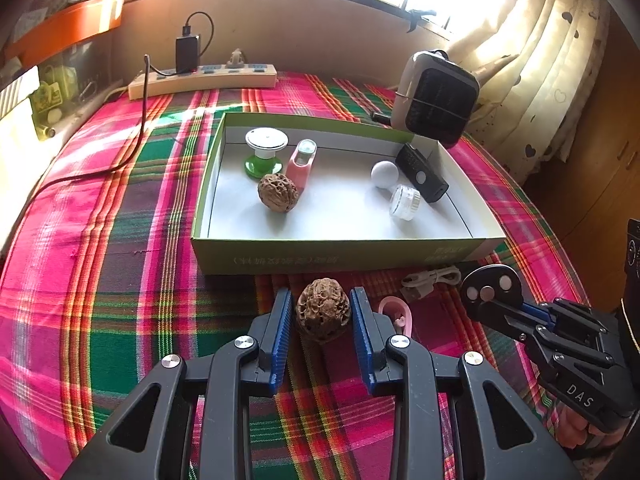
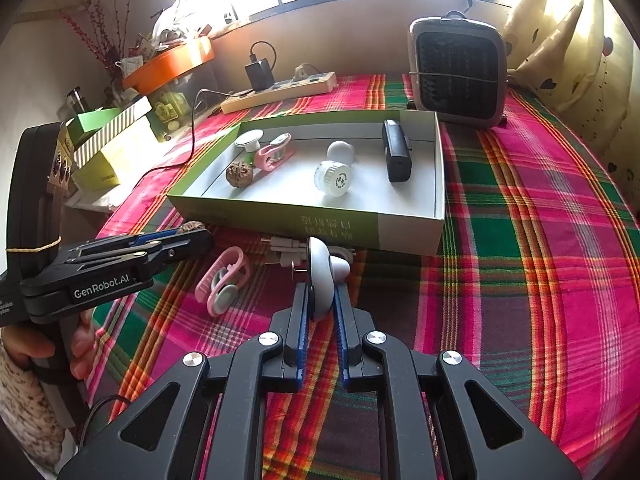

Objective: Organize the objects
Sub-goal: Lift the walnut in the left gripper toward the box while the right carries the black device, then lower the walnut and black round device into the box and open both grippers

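My left gripper [image 1: 322,308] brackets a brown walnut [image 1: 323,310] on the plaid cloth, just in front of the open green-sided box [image 1: 336,258]; the pads sit close on both sides, contact unclear. My right gripper [image 2: 320,300] is shut on a round white disc-shaped object [image 2: 322,276], seen from its dark back in the left wrist view [image 1: 490,288]. The box [image 2: 280,220] holds another walnut [image 1: 278,192], a green-and-white spool [image 1: 264,152], a pink clip [image 1: 302,164], a white ball [image 1: 385,174], a clear jar [image 1: 405,202] and a black device [image 1: 422,172].
A pink clip [image 2: 224,282] and a white USB cable [image 1: 430,280] lie on the cloth before the box. A small heater [image 2: 458,70] stands behind the box, a power strip [image 1: 204,80] at the back. Boxes are stacked at the left [image 2: 112,148]; curtains hang at the right.
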A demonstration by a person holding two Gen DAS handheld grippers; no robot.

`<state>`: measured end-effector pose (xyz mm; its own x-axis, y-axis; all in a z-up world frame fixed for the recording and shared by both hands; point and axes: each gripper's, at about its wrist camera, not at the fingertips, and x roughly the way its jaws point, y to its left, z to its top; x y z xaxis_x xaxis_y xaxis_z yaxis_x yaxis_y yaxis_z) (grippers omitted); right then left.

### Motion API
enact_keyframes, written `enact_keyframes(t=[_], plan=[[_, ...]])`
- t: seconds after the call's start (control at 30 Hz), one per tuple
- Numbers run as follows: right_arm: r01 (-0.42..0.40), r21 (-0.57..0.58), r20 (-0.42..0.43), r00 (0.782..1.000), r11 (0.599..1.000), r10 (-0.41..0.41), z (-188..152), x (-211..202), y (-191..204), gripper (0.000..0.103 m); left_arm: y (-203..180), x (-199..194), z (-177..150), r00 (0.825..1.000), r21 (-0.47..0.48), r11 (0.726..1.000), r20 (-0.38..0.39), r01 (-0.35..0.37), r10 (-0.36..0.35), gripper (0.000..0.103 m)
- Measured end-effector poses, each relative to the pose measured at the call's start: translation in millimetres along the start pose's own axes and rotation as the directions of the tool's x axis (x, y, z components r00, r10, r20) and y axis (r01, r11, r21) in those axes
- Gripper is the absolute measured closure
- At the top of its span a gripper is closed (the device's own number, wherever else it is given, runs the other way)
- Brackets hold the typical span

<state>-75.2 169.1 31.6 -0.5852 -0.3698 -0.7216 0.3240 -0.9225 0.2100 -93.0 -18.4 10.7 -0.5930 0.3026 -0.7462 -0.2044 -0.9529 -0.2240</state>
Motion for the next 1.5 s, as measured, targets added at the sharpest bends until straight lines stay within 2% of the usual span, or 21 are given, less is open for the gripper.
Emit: enact_keyframes(t=[0.5, 0.93, 1.3, 1.5], plan=[[0.021, -0.016, 0.046, 0.999, 1.000, -0.020, 14.1, -13.1, -1.0, 0.091, -13.8, -16.1, 17.2, 0.999, 0.037, 0.999, 0.040, 0.017, -0.018, 0.076], [0.075, -0.044, 0.078, 0.994, 0.996, -0.072, 45.1, -9.1, -6.3, 0.091, -18.2, -6.0, 44.4, 0.998, 0.063, 0.998, 0.052, 0.020, -0.023, 0.076], [0.101, -0.063, 0.022, 0.995, 0.993, -0.100, 69.4, 21.8, -15.8, 0.091, -17.9, 18.3, 64.4, 0.999, 0.085, 0.996, 0.032, 0.029, -0.031, 0.076], [0.086, -0.058, -0.012, 0.996, 0.995, -0.087, 77.2, 37.0, -18.2, 0.091, -16.8, 32.7, 70.8, 1.000, 0.091, 0.996, 0.015, 0.024, -0.025, 0.076]])
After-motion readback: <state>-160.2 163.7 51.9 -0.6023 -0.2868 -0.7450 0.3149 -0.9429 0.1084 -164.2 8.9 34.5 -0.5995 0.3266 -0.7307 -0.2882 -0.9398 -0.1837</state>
